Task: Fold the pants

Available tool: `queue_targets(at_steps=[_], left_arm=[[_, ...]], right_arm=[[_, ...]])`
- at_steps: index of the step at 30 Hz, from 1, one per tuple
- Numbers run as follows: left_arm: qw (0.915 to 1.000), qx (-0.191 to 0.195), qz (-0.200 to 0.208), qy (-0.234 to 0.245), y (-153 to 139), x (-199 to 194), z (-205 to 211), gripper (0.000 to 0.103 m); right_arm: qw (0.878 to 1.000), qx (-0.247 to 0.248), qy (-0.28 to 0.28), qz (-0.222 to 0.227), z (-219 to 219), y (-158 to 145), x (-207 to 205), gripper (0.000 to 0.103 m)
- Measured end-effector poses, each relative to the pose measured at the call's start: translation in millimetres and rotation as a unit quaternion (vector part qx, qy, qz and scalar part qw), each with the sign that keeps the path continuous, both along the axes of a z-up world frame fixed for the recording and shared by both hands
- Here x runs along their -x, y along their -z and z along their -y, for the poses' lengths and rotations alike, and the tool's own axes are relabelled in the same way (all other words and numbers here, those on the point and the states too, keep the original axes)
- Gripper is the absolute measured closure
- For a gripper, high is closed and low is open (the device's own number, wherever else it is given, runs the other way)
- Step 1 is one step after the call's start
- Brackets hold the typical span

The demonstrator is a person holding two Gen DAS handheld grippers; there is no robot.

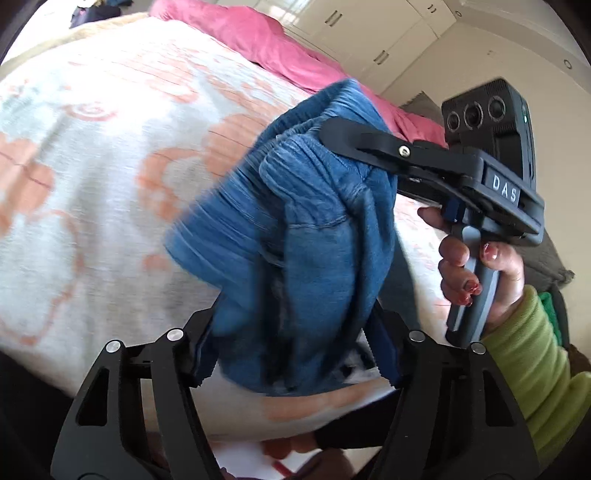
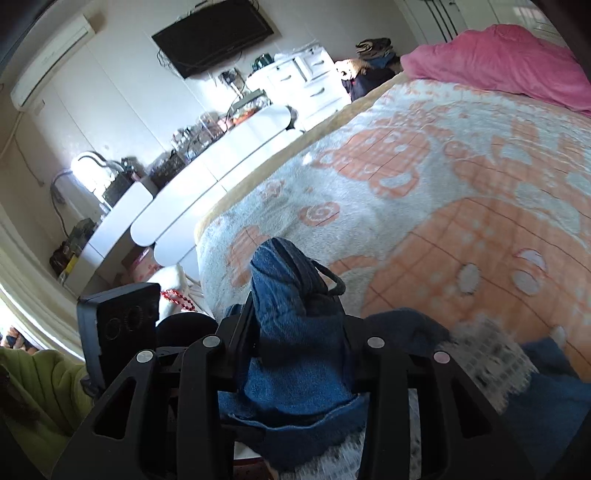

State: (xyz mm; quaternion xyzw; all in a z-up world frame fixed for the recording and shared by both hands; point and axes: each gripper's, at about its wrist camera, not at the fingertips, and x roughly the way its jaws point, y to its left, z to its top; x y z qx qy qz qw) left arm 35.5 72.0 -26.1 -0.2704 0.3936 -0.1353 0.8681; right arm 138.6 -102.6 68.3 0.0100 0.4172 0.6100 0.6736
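Observation:
Blue denim pants hang bunched above the bed between both grippers. In the left wrist view my left gripper has its jaws pressed against a thick fold of the denim at the bottom. My right gripper comes in from the right and clamps the gathered waistband higher up; its far finger is hidden by cloth. A hand in a green sleeve holds its handle. In the right wrist view my right gripper is shut on a standing fold of the pants.
The bed carries a white and orange patterned blanket with a pink duvet at its far end. A cluttered white dresser runs along the bed's left side under a wall television. Cream wardrobe doors stand beyond the bed.

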Motion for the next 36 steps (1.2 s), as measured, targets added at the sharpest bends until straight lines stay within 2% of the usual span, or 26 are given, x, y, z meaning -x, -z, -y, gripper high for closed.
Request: queue_targets(at_steps=[2, 5, 8, 11, 12, 14, 16, 20, 22, 25, 26, 28, 29, 33, 36], left_arm=[[0.9998, 0.009, 0.004, 0.016, -6, -6, 15, 0.045], [0.9992, -0.005, 0.017, 0.036, -17, -16, 41, 0.045], [0.9978, -0.017, 0.023, 0.06, -21, -27, 61, 0.045], [0.9947, -0.032, 0.031, 0.093, -22, -33, 83, 0.04], [0.9928, -0.041, 0.036, 0.107, -22, -33, 92, 0.04], [0.99, -0.05, 0.04, 0.126, -22, -33, 102, 0.04], [0.9876, -0.061, 0.036, 0.14, -16, -34, 113, 0.04], [0.9818, -0.1, 0.034, 0.158, -7, -33, 127, 0.038], [0.9812, -0.103, 0.031, 0.16, -4, -33, 130, 0.037], [0.9815, -0.098, 0.03, 0.162, -3, -37, 130, 0.037], [0.9811, -0.099, 0.03, 0.164, -2, -32, 132, 0.037], [0.9804, -0.105, 0.032, 0.164, 0, -27, 130, 0.037], [0.9805, -0.103, 0.032, 0.165, 1, -25, 130, 0.037], [0.9831, -0.088, 0.052, 0.152, -15, -8, 115, 0.029], [0.9853, -0.104, 0.059, 0.122, -29, -8, 100, 0.026]], right_arm=[[1.0, 0.0, 0.013, 0.006, 20, -2, -2, 0.066], [0.999, -0.008, 0.038, 0.007, 45, -2, -8, 0.063], [0.997, -0.03, 0.071, 0.0, 78, -2, -16, 0.054], [0.991, -0.045, 0.128, -0.001, 119, -2, -20, 0.034], [0.988, -0.043, 0.15, 0.0, 130, -2, -22, 0.03], [0.979, -0.009, 0.202, 0.014, 152, -1, -22, 0.027], [0.974, 0.005, 0.223, 0.025, 166, 2, -16, 0.025], [0.975, 0.031, 0.219, 0.004, 165, 22, -1, 0.023], [0.974, 0.072, 0.215, 0.013, 152, 33, 3, 0.023], [0.956, 0.17, 0.232, 0.052, 145, 56, 3, 0.026], [0.951, 0.192, 0.236, 0.052, 145, 64, 1, 0.026], [0.952, 0.19, 0.239, 0.029, 148, 72, -2, 0.026], [0.951, 0.19, 0.24, 0.032, 148, 73, -1, 0.026], [0.955, 0.159, 0.247, 0.05, 153, 58, 8, 0.024], [0.953, 0.132, 0.261, 0.08, 162, 39, 20, 0.022]])
